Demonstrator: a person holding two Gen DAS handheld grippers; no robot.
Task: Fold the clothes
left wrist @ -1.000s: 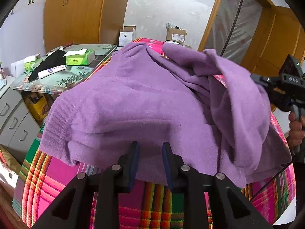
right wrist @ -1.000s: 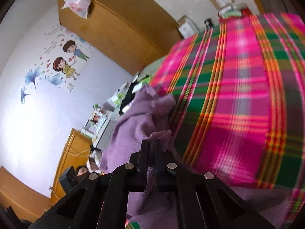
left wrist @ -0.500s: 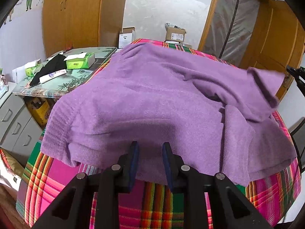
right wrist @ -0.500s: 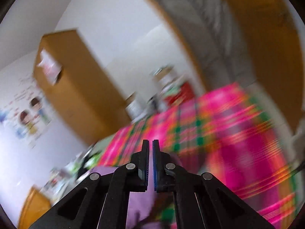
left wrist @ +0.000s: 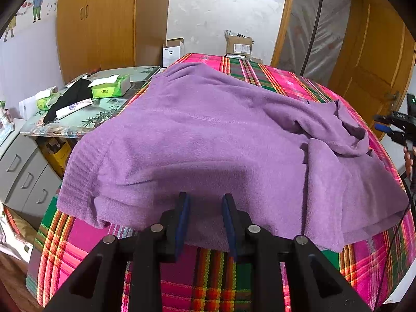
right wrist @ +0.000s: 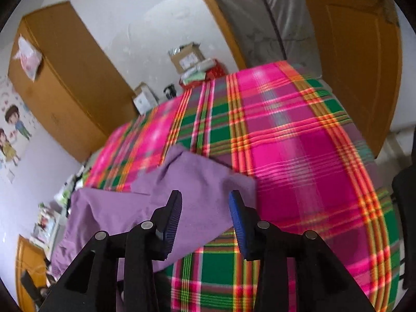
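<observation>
On the bed, a purple fleece sweater [left wrist: 208, 140] lies spread over the pink-and-green plaid bedspread [left wrist: 208, 273], ribbed hem at my left, one sleeve crumpled in a heap on the right half.

Left tool [left wrist: 205, 221]: fingers apart, hovering just over the sweater's near edge, gripping nothing. Right tool [right wrist: 205, 221]: fingers wide apart, empty, poised above a corner of purple cloth near the bed's right side; its view is motion-blurred. From the left wrist camera I catch it at the far right edge [left wrist: 397, 127], off the sweater.

Step in hand, as I judge it: the garment is laid out but no fold is made. The bunched sleeve wants tidying or folding across the body. Next move likely calls for the right tool to come down on that sleeve, close on the cuff or edge, and carry it inward, while the left pins or lifts the near edge. Fleece is limp; a shallow pinch could slip.

Against a second ago: the right tool was then clamped on the sleeve and holding it high; now it has let go, opened, and the sleeve has dropped flatter. Left tool is unchanged in place and gap.

Beside the bed, a cluttered surface [left wrist: 78, 127] with green tissue boxes [left wrist: 110, 89].
</observation>
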